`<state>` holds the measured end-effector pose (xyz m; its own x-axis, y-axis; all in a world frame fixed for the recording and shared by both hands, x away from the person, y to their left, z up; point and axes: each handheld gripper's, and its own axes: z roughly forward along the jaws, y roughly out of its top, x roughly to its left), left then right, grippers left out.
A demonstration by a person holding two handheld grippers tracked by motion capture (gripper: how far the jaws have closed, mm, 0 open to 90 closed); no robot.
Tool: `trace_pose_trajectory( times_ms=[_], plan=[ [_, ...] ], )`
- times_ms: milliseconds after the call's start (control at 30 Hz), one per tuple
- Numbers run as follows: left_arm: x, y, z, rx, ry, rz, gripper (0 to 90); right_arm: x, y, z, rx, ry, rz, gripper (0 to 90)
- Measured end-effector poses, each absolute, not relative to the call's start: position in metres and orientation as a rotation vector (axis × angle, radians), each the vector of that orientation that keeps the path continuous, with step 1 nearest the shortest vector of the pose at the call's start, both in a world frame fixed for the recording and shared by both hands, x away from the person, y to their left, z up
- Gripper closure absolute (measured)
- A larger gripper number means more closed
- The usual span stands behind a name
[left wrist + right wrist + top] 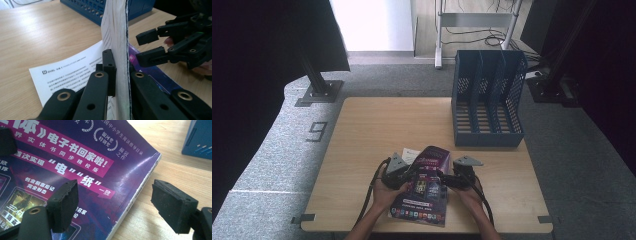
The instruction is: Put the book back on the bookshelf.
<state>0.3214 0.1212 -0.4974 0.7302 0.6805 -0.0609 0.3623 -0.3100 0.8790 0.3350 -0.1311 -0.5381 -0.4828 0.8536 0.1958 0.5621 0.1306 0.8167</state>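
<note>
Grey carpet lies under your wooden bench [377,130], and a blue file rack [487,100] stands at the far right of it. It has slots that open toward you.

Your book [424,192] is at the near edge of the bench, in the middle, between your two hands. Its cover is purple with pink bands and white writing. In the high view the far part of the book is lifted and the near part is low by the bench edge.

Your left gripper [120,75] is closed tight on the book. In the left gripper view, the white page edges stand straight up between its two black jaws, and the pads press on both sides. A white sheet [72,72] with black print lies flat on the bench just beside the book, on the left.

Your right gripper [115,205] is open. In the right gripper view one pad hangs over the purple cover and the other hangs over bare wood past the book's edge. The edge of the book sits in the gap between them, and the pads do not press on it. You can see this gripper from the left gripper view too, with its jaws apart, close to the book's right side.
</note>
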Motion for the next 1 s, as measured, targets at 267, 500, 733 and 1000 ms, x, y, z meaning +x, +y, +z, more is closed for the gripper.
trace_pose_trajectory(
  times_ms=[267, 500, 733, 1000],
  plan=[
    [0.316, 0.122, -0.488, 1.917, 0.780, 0.400, 87.9, 0.337, -0.131, -0.535, 1.368, 2.126, 1.372, 17.8],
    [0.315, 0.122, -0.486, 1.910, 0.781, 0.389, 88.0, 0.340, -0.128, -0.536, 1.375, 2.152, 1.357, 14.3],
    [0.314, 0.124, -0.482, 1.890, 0.778, 0.369, 88.0, 0.347, -0.127, -0.538, 1.396, 2.170, 1.379, 12.9],
    [0.314, 0.123, -0.483, 1.895, 0.781, 0.366, 88.0, 0.349, -0.126, -0.539, 1.413, 2.184, 1.391, 13.1]
  ],
)
